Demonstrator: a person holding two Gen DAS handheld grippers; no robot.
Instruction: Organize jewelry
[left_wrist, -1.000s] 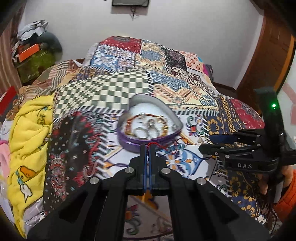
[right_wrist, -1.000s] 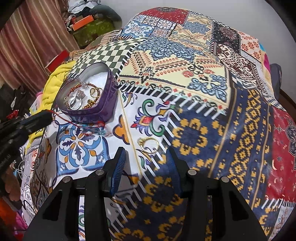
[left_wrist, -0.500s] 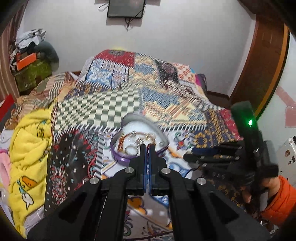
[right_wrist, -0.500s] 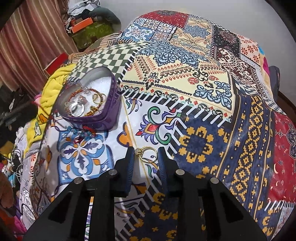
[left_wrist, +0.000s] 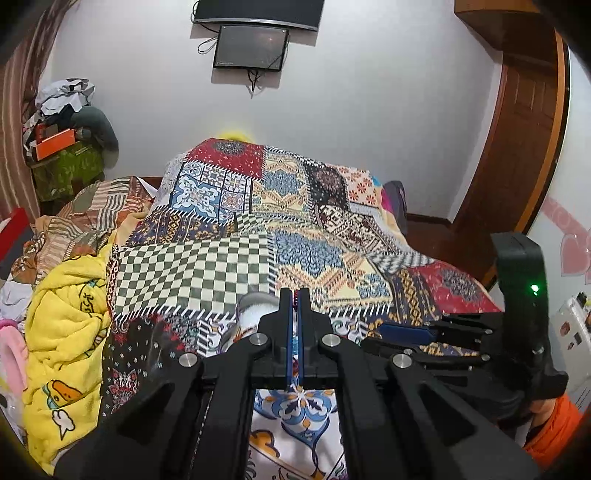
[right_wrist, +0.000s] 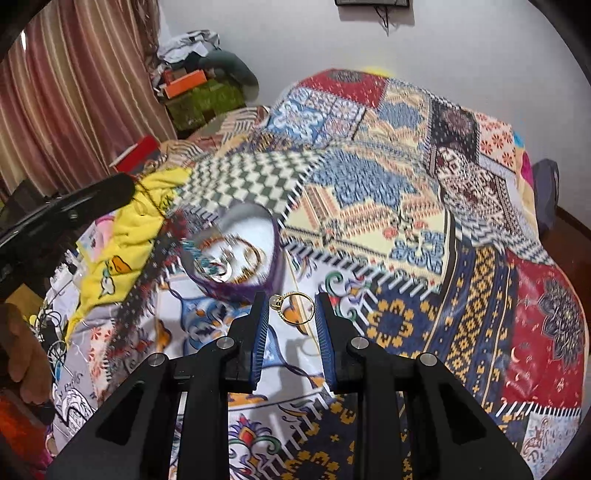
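My right gripper (right_wrist: 290, 302) is shut on a gold ring (right_wrist: 300, 323) with a small stone and holds it above the patchwork bedspread (right_wrist: 406, 221). Just beyond it stands a purple heart-shaped tin (right_wrist: 271, 266) with bangles and rings inside. My left gripper (left_wrist: 294, 295) is shut on a thin beaded string (left_wrist: 294, 343) of red and blue beads. In the right wrist view that string (right_wrist: 195, 254) dangles from the left gripper (right_wrist: 118, 190) towards the tin. In the left wrist view the tin (left_wrist: 251, 312) is mostly hidden behind my fingers, and the right gripper (left_wrist: 388, 328) sits at the right.
A yellow blanket (left_wrist: 62, 332) is bunched at the bed's left side, with clutter and a red box (right_wrist: 136, 151) beyond. A curtain (right_wrist: 74, 92) hangs at the left, a screen (left_wrist: 251, 46) is on the far wall, and a wooden door (left_wrist: 517, 166) stands at the right.
The right gripper closed on the gold ring and lifted it off the bedspread. The left gripper rose with the beaded string, and the tin now sits lower behind its fingers.
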